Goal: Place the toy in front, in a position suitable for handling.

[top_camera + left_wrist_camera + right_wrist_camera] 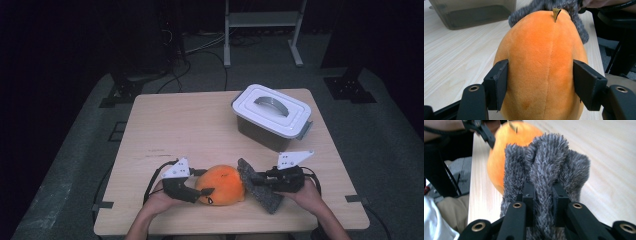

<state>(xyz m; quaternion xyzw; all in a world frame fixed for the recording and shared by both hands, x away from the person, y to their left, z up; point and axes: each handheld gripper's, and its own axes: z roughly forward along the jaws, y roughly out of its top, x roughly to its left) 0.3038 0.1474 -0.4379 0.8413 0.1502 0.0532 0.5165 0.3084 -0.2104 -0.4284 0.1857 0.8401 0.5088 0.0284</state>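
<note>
Pulling apart risks slippage: left tool (204, 192) grips the orange plush toy (223, 185) across its width, while right tool (258, 178) pinches only a fold of grey fuzzy cloth (256, 185).

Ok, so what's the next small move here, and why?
Probably wipe the grey cloth across the orange plush: the right gripper pinches the cloth, which already touches the plush, and the left gripper clamps the plush on both sides, steadying it.
</note>
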